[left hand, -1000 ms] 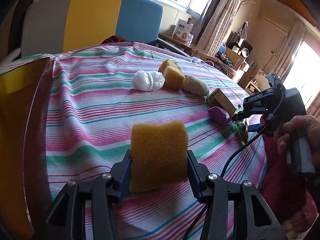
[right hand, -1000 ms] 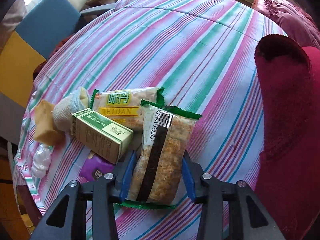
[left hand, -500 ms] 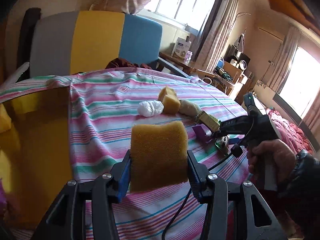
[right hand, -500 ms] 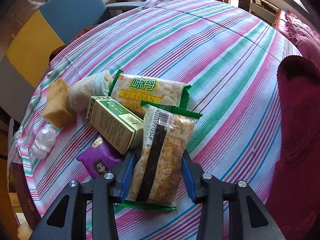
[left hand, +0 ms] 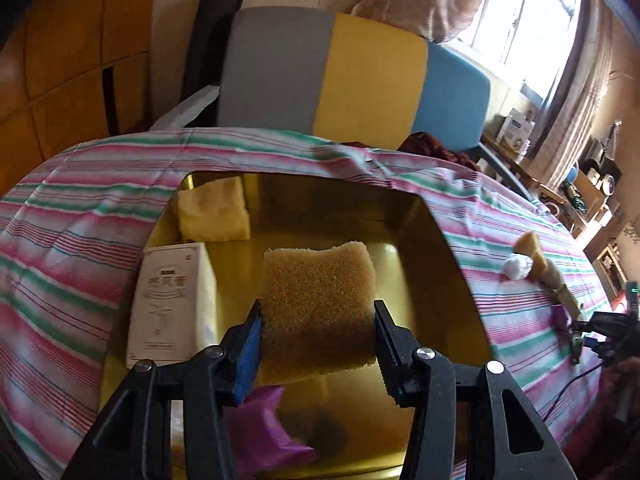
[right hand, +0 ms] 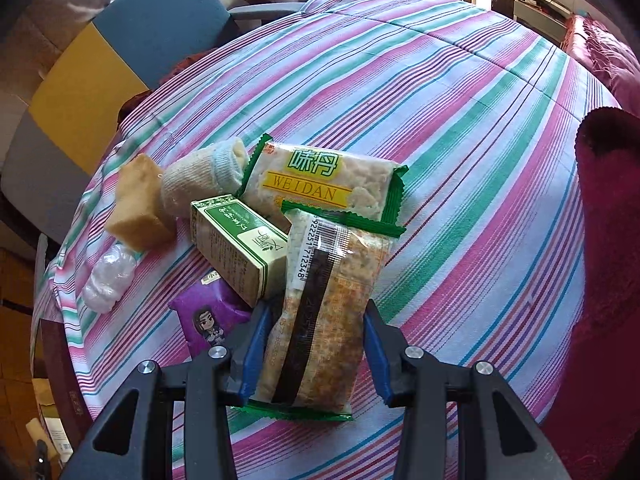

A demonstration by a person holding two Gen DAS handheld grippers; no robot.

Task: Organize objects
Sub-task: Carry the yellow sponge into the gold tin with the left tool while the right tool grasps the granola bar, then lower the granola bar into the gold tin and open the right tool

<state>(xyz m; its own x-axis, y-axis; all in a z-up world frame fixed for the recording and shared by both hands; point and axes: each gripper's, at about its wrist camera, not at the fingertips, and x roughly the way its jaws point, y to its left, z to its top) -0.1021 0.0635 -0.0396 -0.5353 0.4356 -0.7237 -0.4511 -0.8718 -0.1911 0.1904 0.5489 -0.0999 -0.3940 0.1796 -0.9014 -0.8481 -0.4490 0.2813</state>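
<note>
The left hand-held gripper (left hand: 318,330) is clamped on a sponge (left hand: 318,312) above the gold box (left hand: 440,256), whose middle is bare between a white carton (left hand: 172,300) and its right wall. The right hand-held gripper (right hand: 312,346) is clamped on a snack packet (right hand: 324,304) beside the green carton (right hand: 240,240); open striped tabletop (right hand: 460,120) lies beyond.

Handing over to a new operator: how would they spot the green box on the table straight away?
On the striped tablecloth, look at the cluster of items just ahead of the right gripper. The green box lies in the middle of it, between the rolled sock and the purple packet. It is the only rigid carton there, green with a pale end; its neighbours are soft packets.
</note>
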